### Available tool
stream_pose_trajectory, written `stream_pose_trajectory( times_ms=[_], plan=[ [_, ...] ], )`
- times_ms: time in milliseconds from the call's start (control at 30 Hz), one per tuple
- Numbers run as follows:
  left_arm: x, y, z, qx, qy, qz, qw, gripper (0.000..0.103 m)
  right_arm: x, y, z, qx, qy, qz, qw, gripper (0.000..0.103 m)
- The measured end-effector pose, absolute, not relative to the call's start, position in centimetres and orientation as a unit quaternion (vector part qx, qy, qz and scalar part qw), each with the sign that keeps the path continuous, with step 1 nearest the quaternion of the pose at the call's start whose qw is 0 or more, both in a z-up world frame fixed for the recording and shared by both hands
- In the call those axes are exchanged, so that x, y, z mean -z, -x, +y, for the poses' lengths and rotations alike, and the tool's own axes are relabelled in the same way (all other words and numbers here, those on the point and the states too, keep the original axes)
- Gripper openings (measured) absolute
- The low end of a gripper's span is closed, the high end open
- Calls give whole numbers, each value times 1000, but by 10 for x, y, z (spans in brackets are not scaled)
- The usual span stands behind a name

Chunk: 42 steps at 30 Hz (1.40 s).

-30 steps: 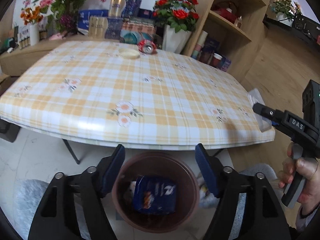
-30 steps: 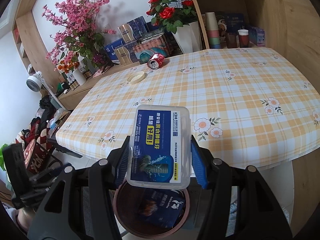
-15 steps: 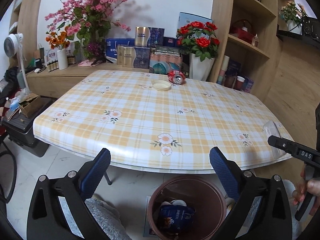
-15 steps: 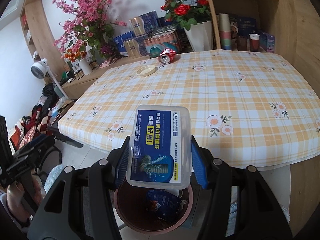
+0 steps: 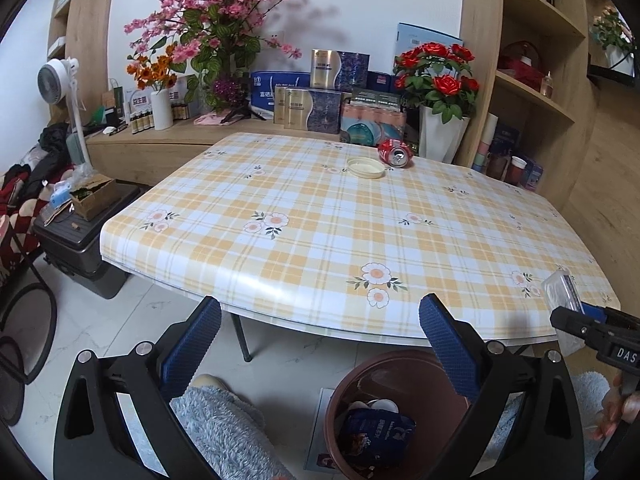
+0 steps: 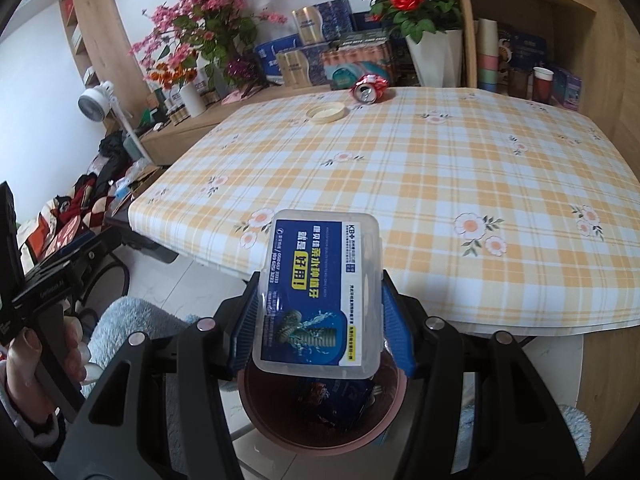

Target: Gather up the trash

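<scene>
My right gripper (image 6: 320,320) is shut on a clear plastic box with a blue label (image 6: 320,292) and holds it right above the brown trash bin (image 6: 320,432) on the floor. The bin (image 5: 352,420) holds a dark blue packet (image 5: 376,432). My left gripper (image 5: 320,344) is open and empty, in front of the table's near edge, left of the bin. A crushed red can (image 5: 395,153) and a cream lid (image 5: 365,168) lie at the far side of the checked table (image 5: 360,240). The right gripper with the box (image 5: 562,292) shows at the right edge of the left wrist view.
Flower vases, boxes and a white pot of red roses (image 5: 440,120) stand behind the table. Wooden shelves (image 5: 532,80) are at the right. A black case with a cardboard box (image 5: 80,232) sits on the floor at the left. Grey fluffy slippers (image 5: 224,432) are by the bin.
My left gripper has risen and swung left, away from above the bin, and its jaws have spread wider. My right gripper still holds the box over the bin, shifted slightly.
</scene>
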<state>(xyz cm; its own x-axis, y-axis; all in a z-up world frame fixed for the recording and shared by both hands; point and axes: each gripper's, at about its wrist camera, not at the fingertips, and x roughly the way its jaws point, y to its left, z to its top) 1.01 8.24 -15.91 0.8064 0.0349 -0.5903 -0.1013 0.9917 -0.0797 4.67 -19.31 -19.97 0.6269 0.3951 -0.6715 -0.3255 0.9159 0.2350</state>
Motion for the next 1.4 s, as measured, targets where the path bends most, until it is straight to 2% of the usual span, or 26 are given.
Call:
stream_pose_trajectory(
  times_ms=[367, 433, 667, 767, 1400],
  plan=[
    [165, -12, 90, -54, 58, 318, 945, 97, 211, -47, -176, -209, -30, 405, 890, 57],
    [166, -12, 90, -56, 59, 319, 944, 97, 211, -48, -177, -208, -31, 404, 890, 61],
    [170, -13, 91, -60, 61, 326, 942, 97, 210, -48, -181, -193, -28, 395, 898, 90],
    [171, -14, 91, -61, 60, 328, 941, 97, 210, -49, -183, -189, -26, 393, 899, 95],
    [158, -57, 86, -36, 54, 331, 941, 97, 198, -98, -211, -101, -9, 381, 919, 97]
  ],
)
